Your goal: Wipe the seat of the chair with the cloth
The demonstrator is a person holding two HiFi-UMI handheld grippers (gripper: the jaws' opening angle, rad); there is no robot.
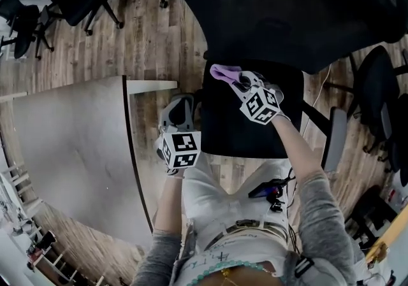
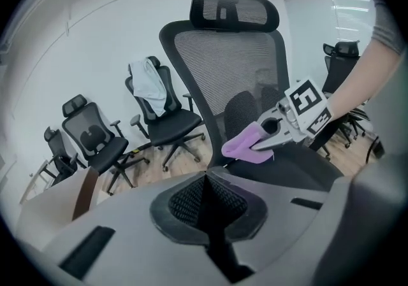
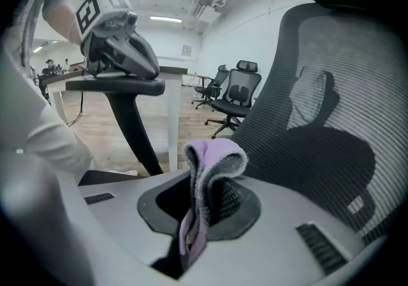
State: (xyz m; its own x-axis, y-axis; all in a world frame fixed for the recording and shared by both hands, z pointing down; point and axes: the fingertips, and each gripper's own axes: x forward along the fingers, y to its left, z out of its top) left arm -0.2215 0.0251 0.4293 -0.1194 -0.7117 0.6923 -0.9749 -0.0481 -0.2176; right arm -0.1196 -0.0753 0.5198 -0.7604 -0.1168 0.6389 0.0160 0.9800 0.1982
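Clamping the cloth, right gripper jaws hang over the seat, near the backrest. Left gripper jaws are clenched and empty, beside the tabletop.

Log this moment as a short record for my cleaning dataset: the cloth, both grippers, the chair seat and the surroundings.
cloth: purple, folded, pinched between the jaws of the right gripper
right gripper: shut on the cloth, over the rear of the seat, near the backrest
left gripper: jaws together, nothing between them, at the armrest
seat: black, nothing lying on it; cannot tell whether the cloth touches it
surroundings: pale desk on the person's left, wood floor
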